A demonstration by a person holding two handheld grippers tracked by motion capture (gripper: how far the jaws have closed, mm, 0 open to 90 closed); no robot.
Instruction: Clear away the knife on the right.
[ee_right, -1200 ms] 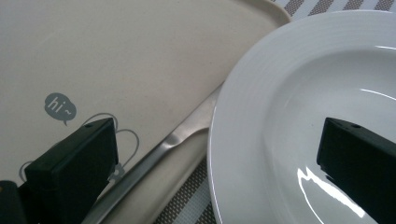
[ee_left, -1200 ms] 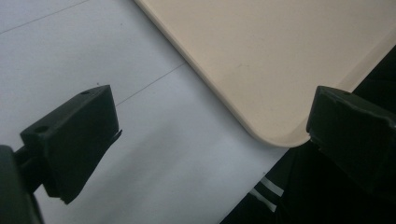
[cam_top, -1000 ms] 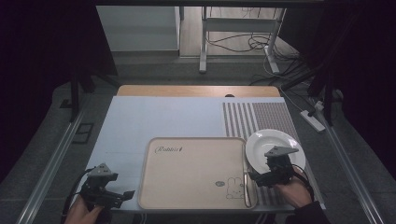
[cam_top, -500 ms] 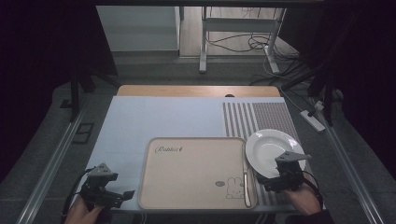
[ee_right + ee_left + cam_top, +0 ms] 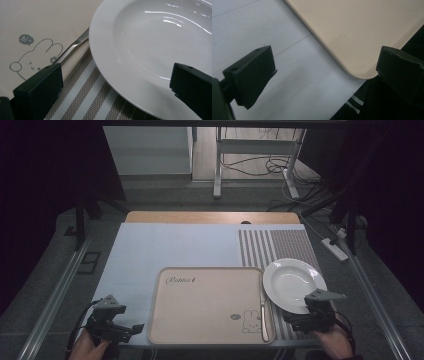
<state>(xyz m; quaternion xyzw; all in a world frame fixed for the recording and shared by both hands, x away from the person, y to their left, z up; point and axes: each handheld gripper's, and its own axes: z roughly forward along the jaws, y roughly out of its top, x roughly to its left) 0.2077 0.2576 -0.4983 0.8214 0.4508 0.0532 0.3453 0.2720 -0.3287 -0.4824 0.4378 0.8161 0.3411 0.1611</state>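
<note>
Judging as early: nothing being gripped yet, all pieces lying loose. Sitting empty at 3 o'clock of the beige mat (image 5: 207, 305), a white plate (image 5: 294, 285), partly on the striped cloth (image 5: 272, 247). Resting along the mat's 3 o'clock edge, a metal utensil (image 5: 263, 316). Hovering released at the plate's 6 o'clock rim, right gripper (image 5: 115, 87). Hanging released at the mat's 7 o'clock corner, left gripper (image 5: 322, 72).
</note>
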